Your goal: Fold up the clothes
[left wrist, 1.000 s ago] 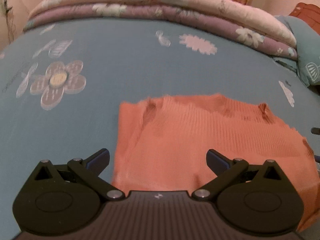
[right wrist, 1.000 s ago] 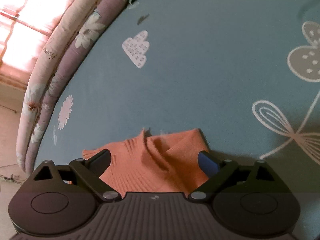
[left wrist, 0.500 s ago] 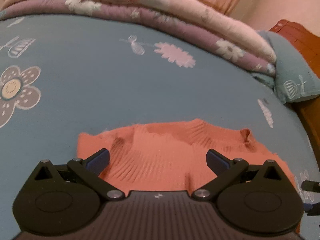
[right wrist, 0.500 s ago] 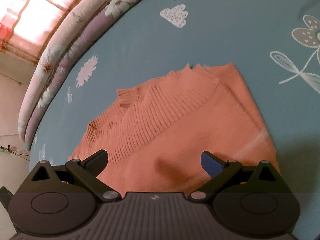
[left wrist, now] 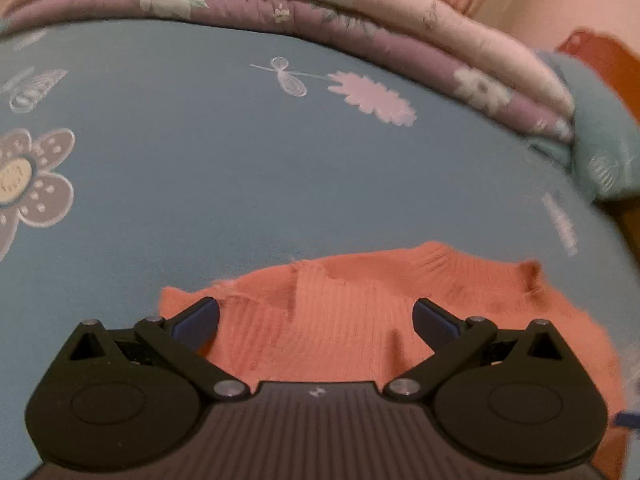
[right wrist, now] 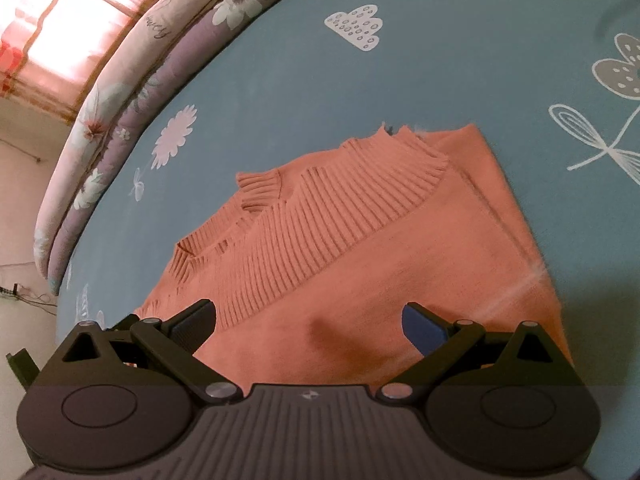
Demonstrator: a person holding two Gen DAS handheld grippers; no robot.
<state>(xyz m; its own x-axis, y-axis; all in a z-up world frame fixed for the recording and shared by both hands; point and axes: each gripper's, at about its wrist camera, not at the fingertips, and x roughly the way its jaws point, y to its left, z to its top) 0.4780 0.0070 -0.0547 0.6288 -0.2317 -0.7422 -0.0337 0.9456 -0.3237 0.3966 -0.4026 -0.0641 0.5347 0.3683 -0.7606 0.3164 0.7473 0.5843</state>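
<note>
An orange ribbed knit sweater (right wrist: 360, 248) lies folded into a rough rectangle on the blue bed sheet (right wrist: 360, 88); its ribbed hem and cuffs face away from me. In the left wrist view the same sweater (left wrist: 352, 320) fills the space under and ahead of the fingers. My left gripper (left wrist: 316, 322) hovers open above it, holding nothing. My right gripper (right wrist: 310, 324) is open too, over the smooth near part of the sweater, with nothing between its fingers.
A rolled pink and purple floral quilt (left wrist: 360, 32) runs along the far edge of the bed, also seen as the quilt (right wrist: 132, 92) at the left. A teal pillow (left wrist: 600, 136) lies at the right. The sheet (left wrist: 200, 168) carries flower prints.
Both grippers have pulled back from the sweater. The right view went from a bunched fold close up to the whole flat folded sweater. The left view swung rightward.
</note>
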